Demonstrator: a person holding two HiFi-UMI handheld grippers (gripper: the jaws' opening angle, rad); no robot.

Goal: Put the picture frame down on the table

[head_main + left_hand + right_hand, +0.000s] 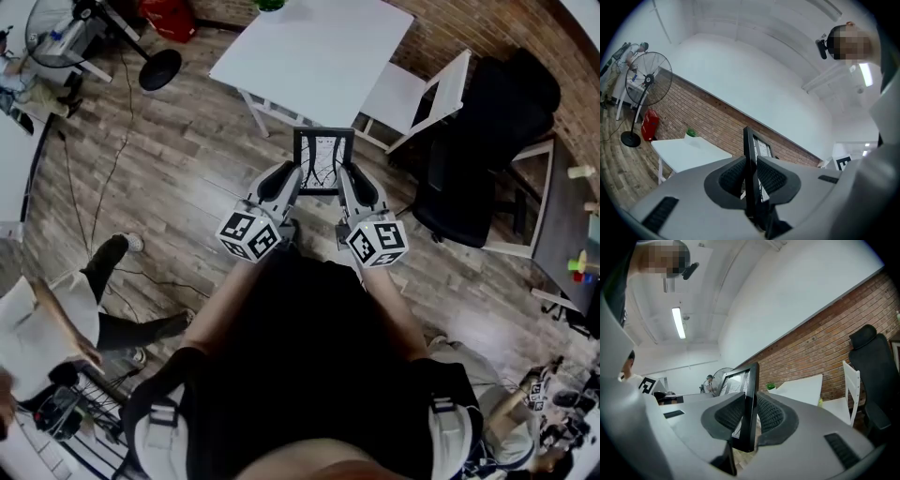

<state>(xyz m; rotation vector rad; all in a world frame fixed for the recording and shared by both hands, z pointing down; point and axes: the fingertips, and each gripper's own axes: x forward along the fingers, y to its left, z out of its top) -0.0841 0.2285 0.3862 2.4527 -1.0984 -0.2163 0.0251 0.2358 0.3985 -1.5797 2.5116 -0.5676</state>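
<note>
A black picture frame (323, 161) with a pale branch print is carried upright in the air between both grippers, short of the white table (314, 52). My left gripper (292, 178) is shut on the frame's left edge (749, 164), and its dark pads (731, 180) press both faces. On the frame's right edge (750, 404) my right gripper (347, 180) is shut in the same way. Both grippers point level toward the table. The frame's lower edge is hidden behind the jaws.
A white chair (417, 98) stands right of the table and a black office chair (487, 159) further right. A standing fan (84, 37) and cables lie at the far left on the wooden floor. A seated person's legs (112, 291) are at the left. A small green plant (690, 133) sits on the table's far edge.
</note>
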